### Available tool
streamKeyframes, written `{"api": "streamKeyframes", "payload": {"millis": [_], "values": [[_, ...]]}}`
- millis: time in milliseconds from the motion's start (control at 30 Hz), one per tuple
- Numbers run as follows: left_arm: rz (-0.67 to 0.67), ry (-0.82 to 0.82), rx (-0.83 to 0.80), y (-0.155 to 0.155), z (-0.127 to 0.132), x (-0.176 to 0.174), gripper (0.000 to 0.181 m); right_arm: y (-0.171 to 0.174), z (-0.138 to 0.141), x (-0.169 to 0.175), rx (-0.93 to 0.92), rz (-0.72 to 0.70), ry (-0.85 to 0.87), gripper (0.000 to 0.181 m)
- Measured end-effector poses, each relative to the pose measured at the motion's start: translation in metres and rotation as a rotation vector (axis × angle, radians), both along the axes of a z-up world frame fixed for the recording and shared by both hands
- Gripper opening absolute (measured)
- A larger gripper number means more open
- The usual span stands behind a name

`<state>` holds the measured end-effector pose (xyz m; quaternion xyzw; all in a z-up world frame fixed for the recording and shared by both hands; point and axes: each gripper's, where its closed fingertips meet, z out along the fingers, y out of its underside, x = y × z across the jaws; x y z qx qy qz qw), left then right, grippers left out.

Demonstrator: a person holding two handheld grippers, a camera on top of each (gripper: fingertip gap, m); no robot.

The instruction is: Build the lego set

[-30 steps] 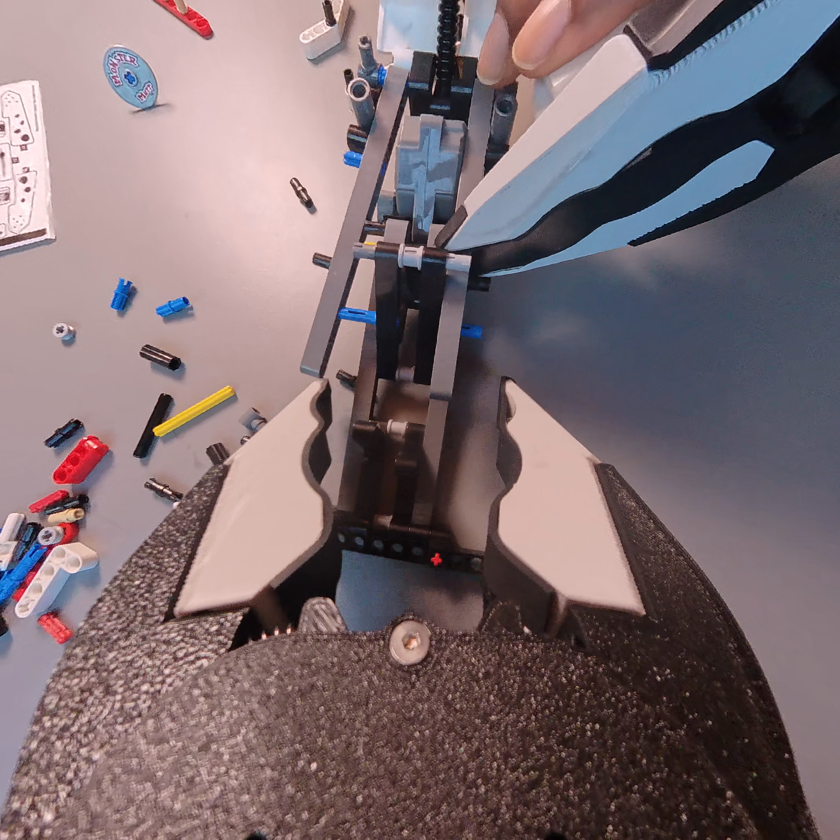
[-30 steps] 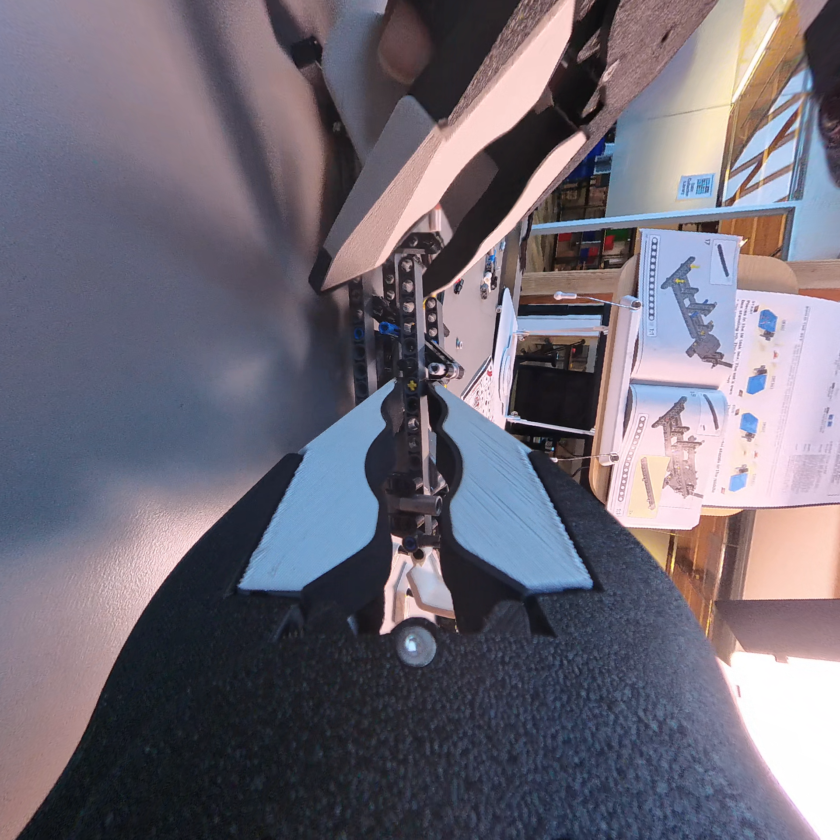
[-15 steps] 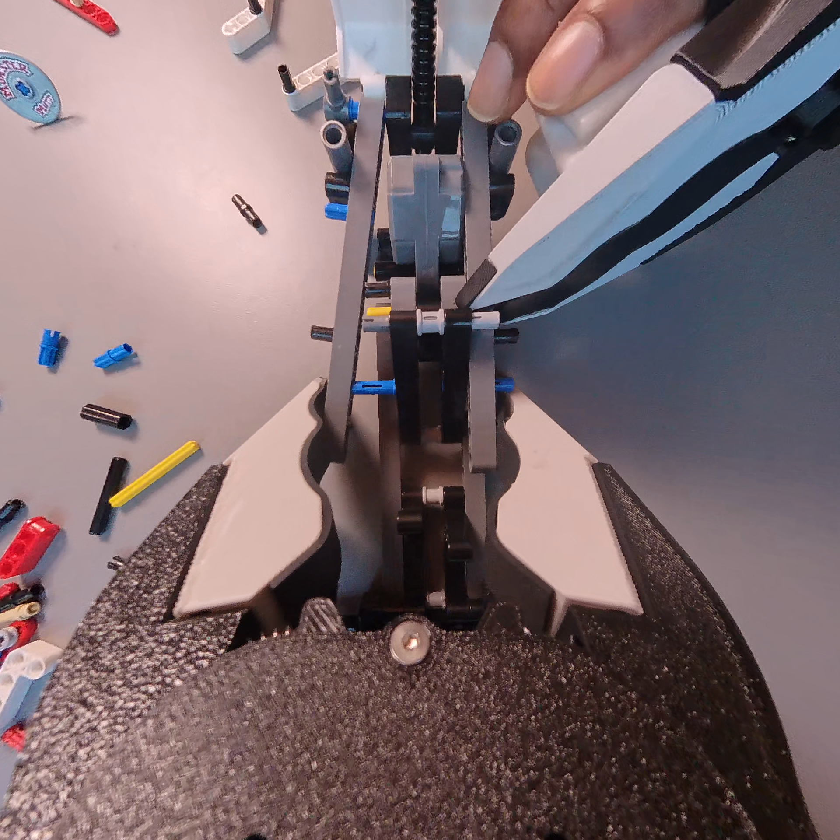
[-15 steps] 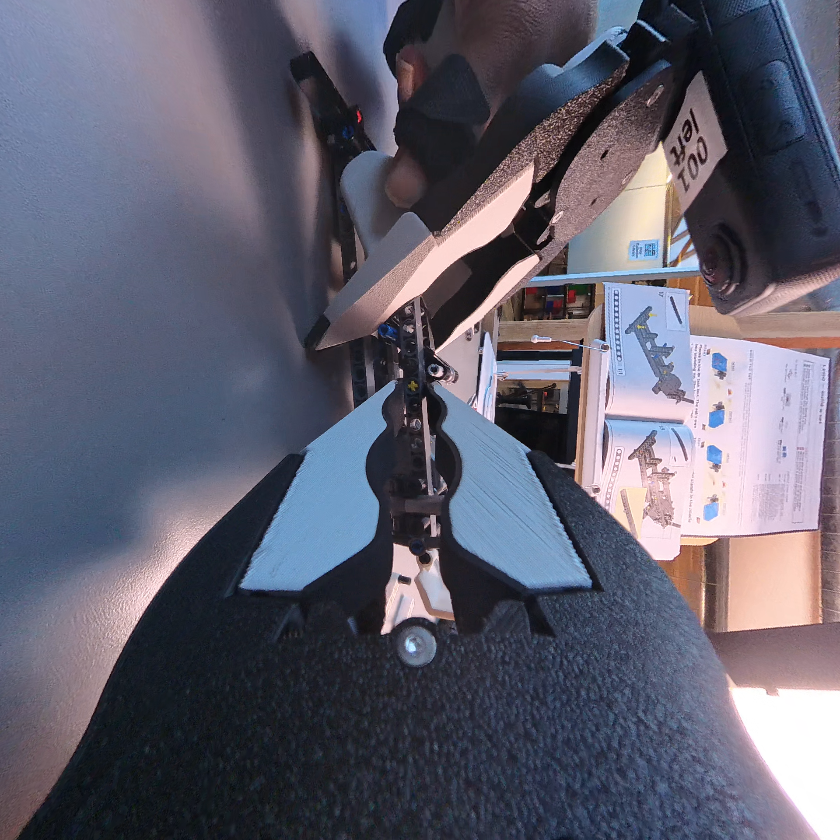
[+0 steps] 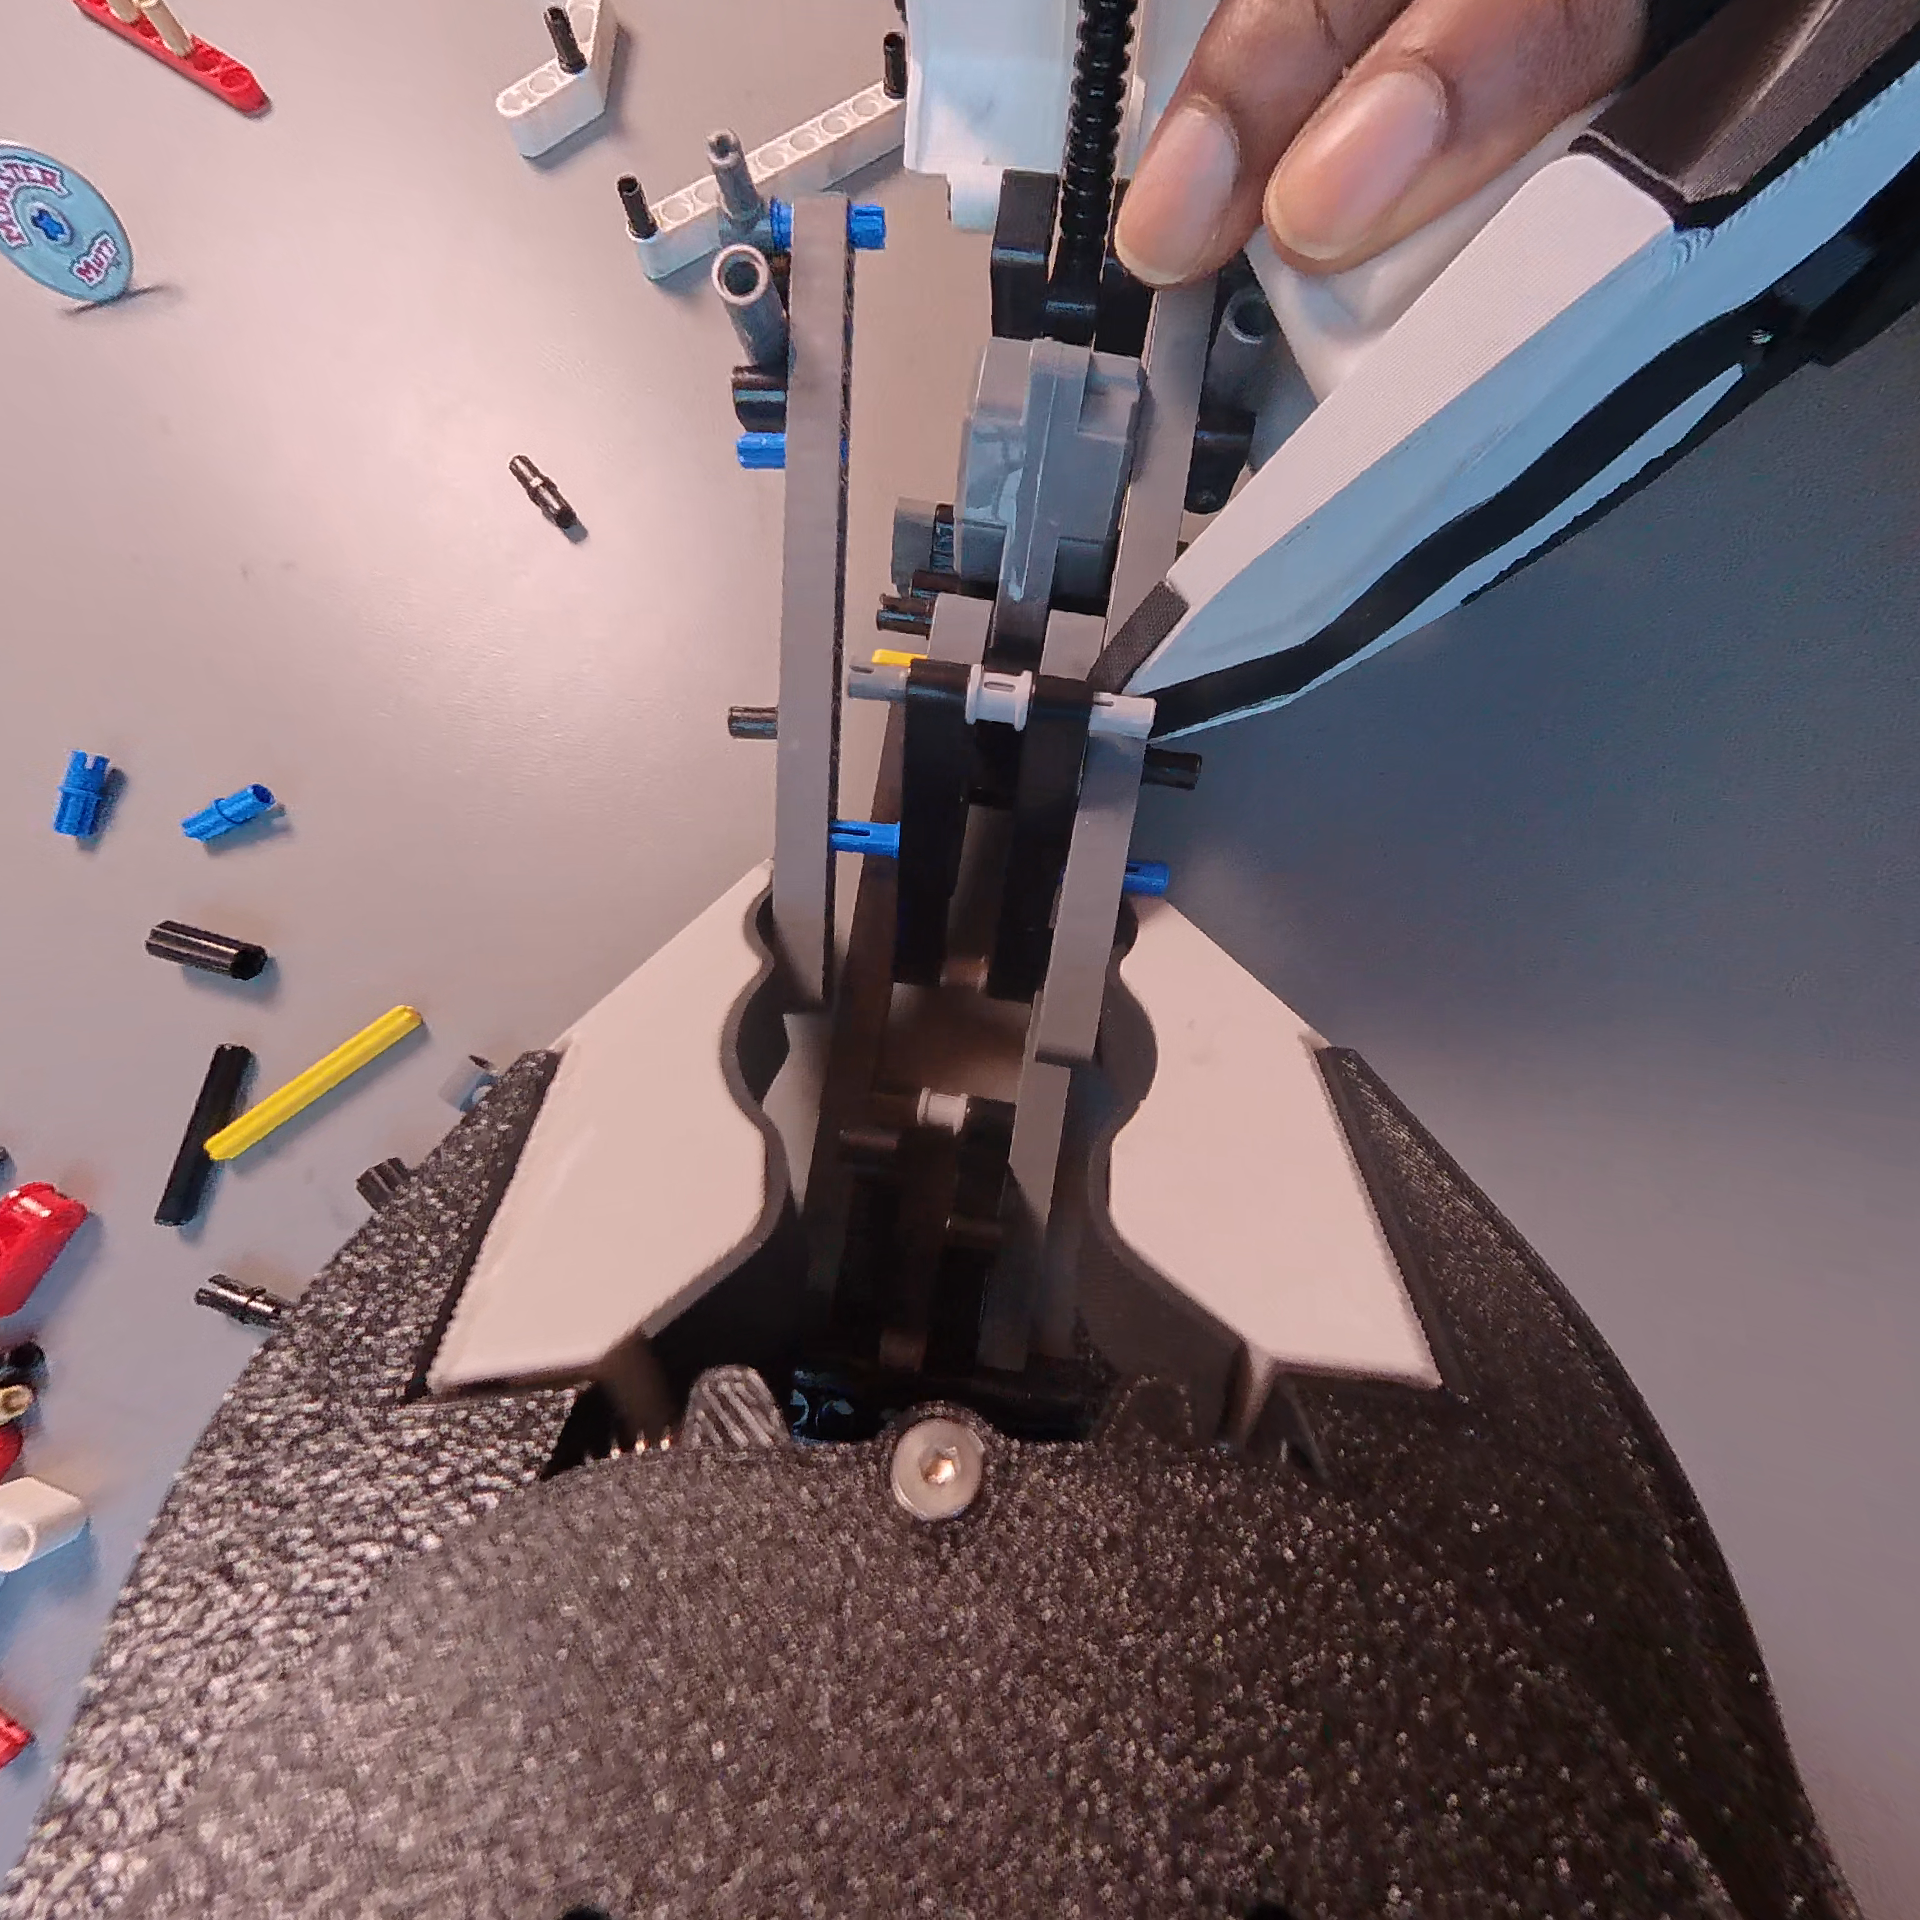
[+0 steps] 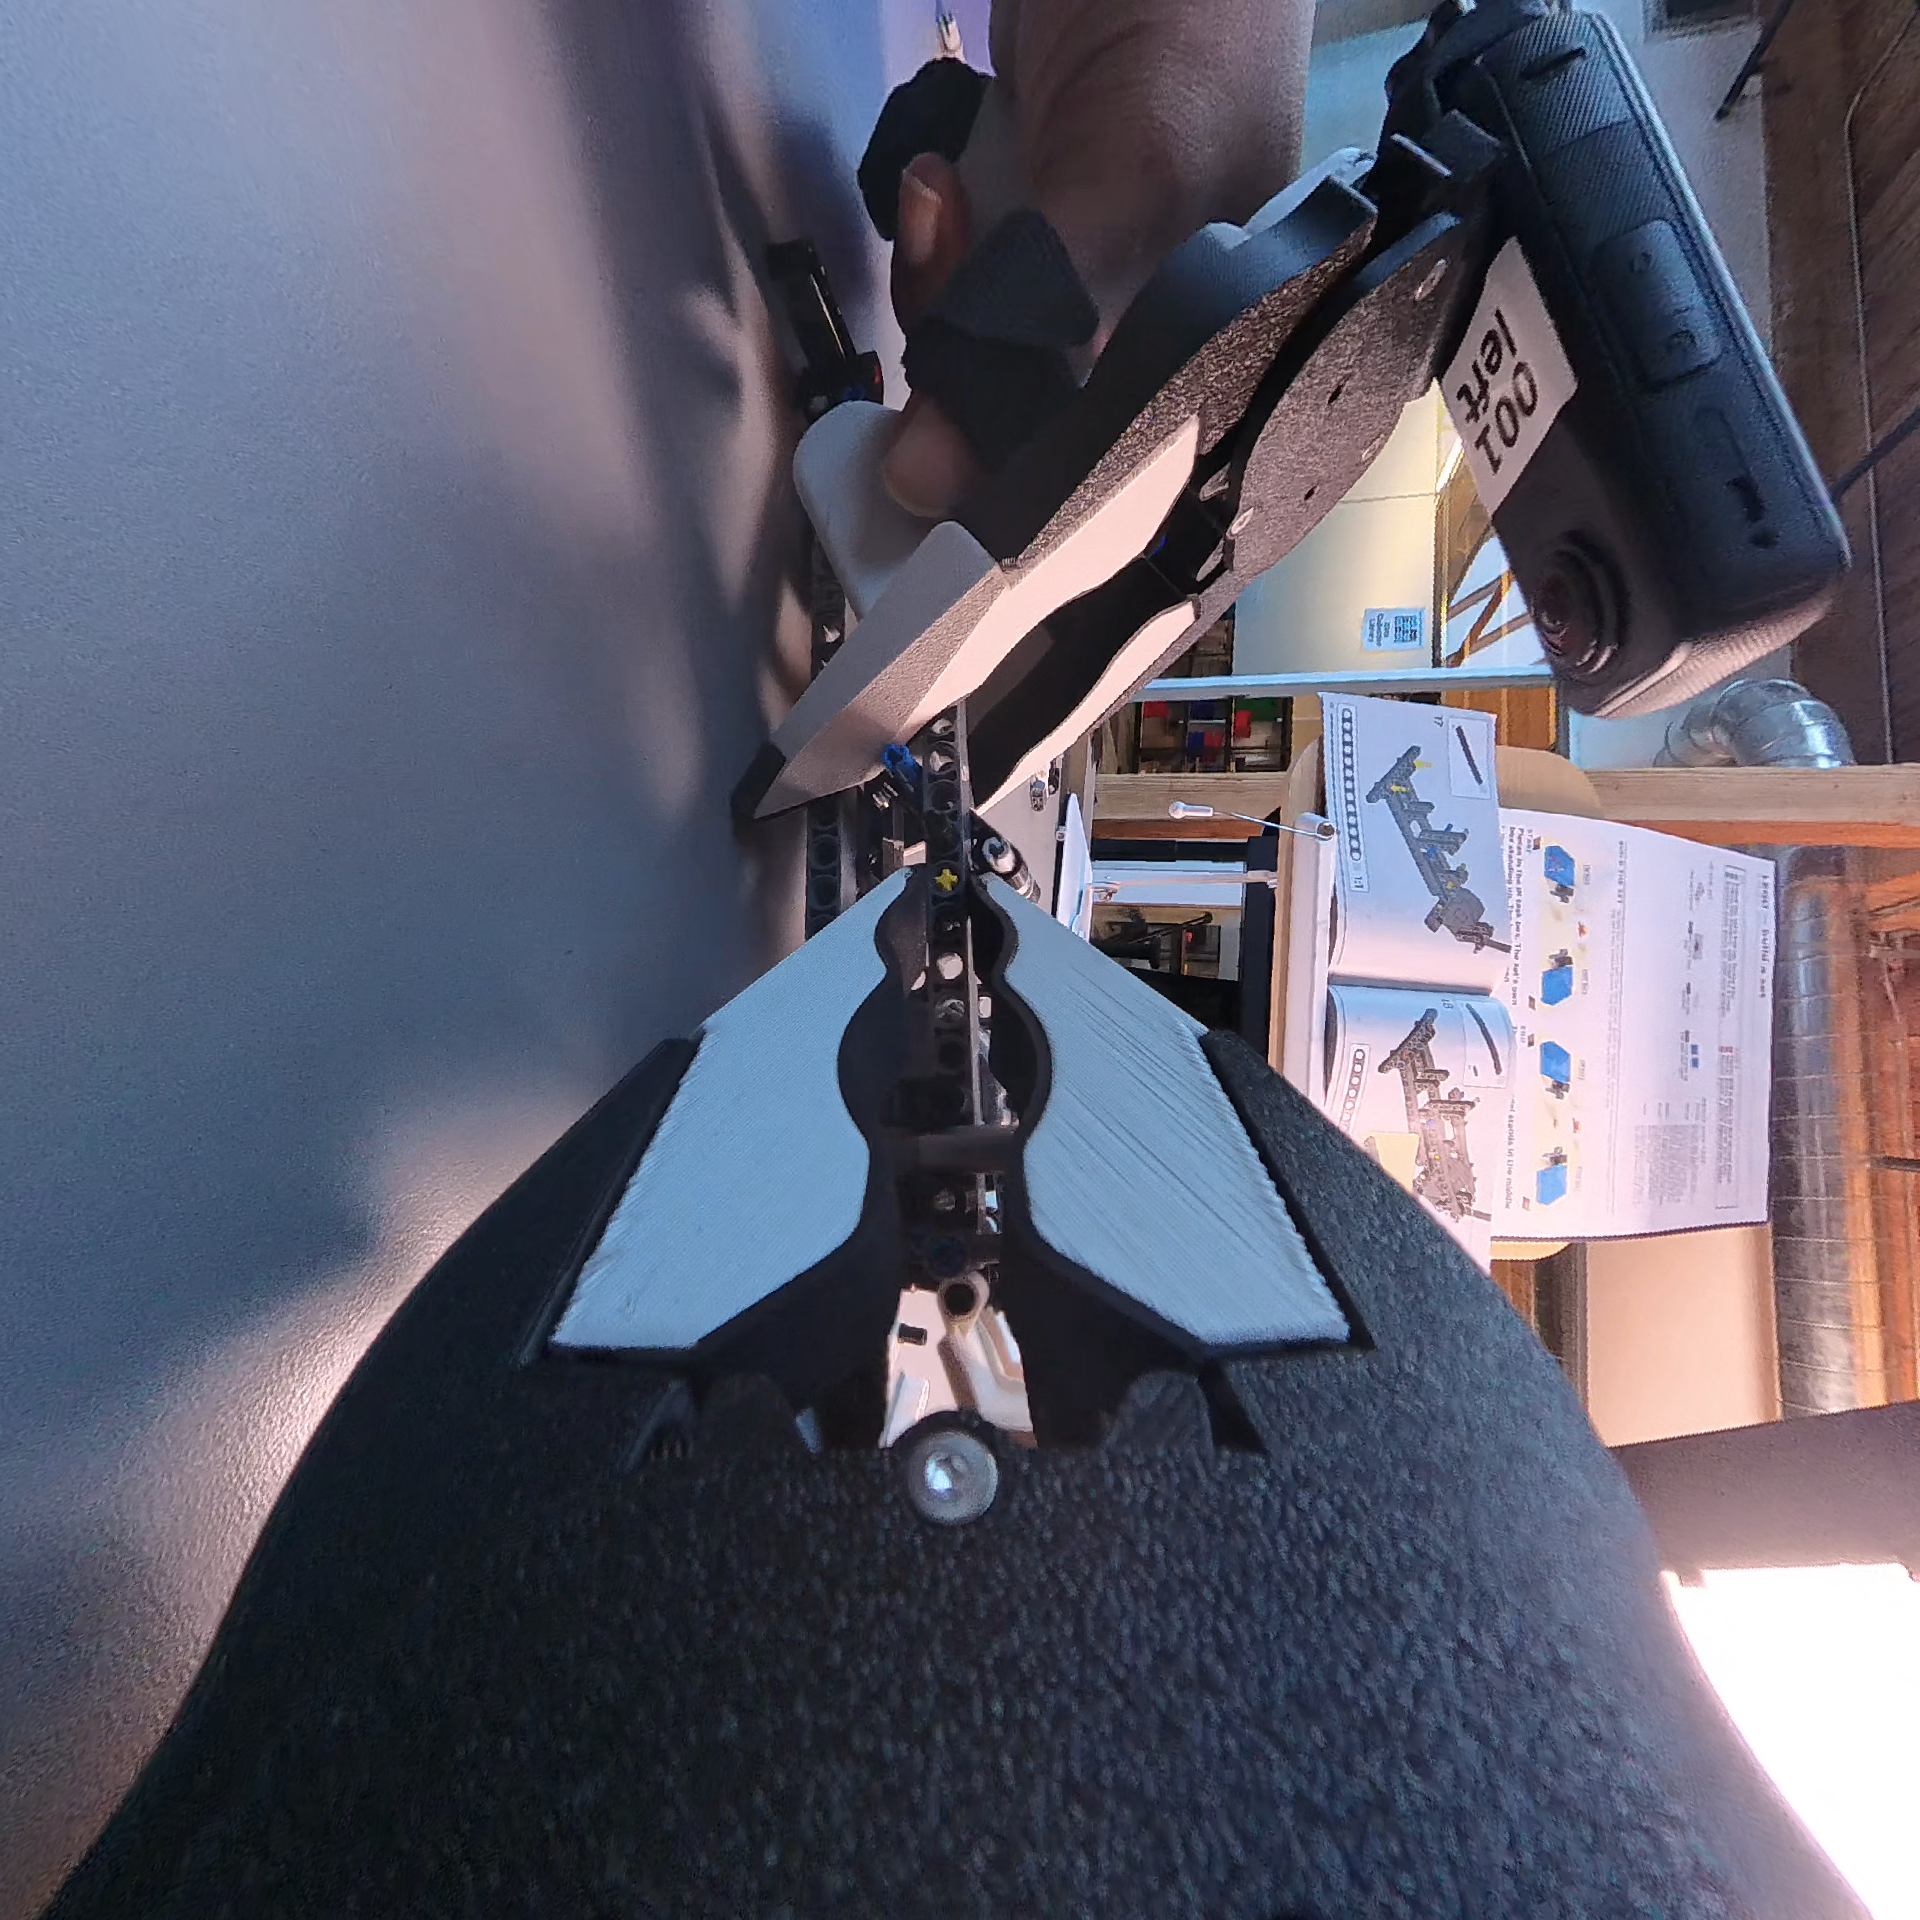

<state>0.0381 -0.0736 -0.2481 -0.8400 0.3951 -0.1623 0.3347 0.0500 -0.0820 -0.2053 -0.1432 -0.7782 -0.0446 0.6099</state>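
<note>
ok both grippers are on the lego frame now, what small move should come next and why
Probably press the loose grey beam in toward the frame. It stands apart on the side away from the right gripper, with its blue pin showing in the gap. The left gripper straddles that end and the right gripper is shut on the frame, so it looks braced for the push.

the near end of the long grey and black lego beam frame [image 5: 940, 1039] disappears between the left gripper's light grey fingers [image 5: 644, 1153], so its base is hidden behind the black textured body; the white lego panel [image 5: 971, 114] up top is chopped off by the edge; the red lego bits [image 5: 31, 1231] at the left border only half show; in the right wrist view the grey tabletop [image 6: 312, 727] is a blurry smear; the open paper instruction booklet [image 6: 1455, 987] is too small to make out
</note>
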Motion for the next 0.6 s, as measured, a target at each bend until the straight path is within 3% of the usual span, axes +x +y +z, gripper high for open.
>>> {"api": "streamKeyframes", "payload": {"millis": [300,367,500,600], "values": [[0.003,0.027,0.037,-0.006,0.005,-0.008,0.078,-0.003,-0.001,0.004,-0.007,-0.001,0.031,0.007],[-0.008,0.002,0.009,-0.014,0.008,-0.009,0.074,-0.005,-0.001,0.007,-0.007,0.015,0.035,0.007],[-0.073,-0.212,-0.093,-0.033,0.035,-0.007,0.069,-0.013,-0.001,0.016,-0.007,0.064,0.036,0.008],[-0.006,-0.372,-0.135,-0.020,0.057,-0.018,0.047,-0.020,-0.001,0.026,-0.021,0.103,0.032,0.008]]}}
